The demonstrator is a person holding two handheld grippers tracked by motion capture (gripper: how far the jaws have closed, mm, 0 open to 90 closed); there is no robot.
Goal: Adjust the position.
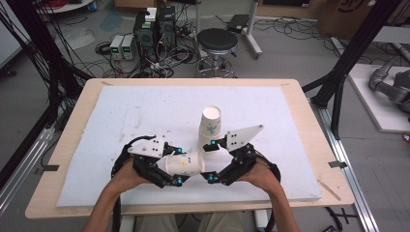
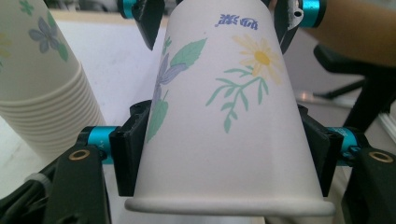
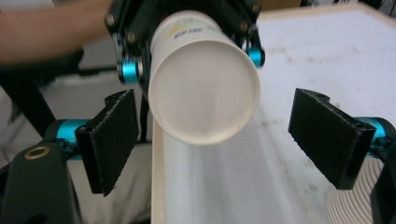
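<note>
A white paper cup printed with flowers lies on its side above the foam board's front. My left gripper is shut on it. In the left gripper view the black pads press both sides of the cup just above its rolled rim. My right gripper faces the cup's closed base, its jaws open and standing apart from the cup on either side. An upside-down stack of the same cups stands just behind both grippers; the stack is to the left of the held cup.
A white foam board covers most of the wooden table. Beyond the table's far edge are a black stool, electronics boxes and cables on the floor. Black frame posts rise at both sides.
</note>
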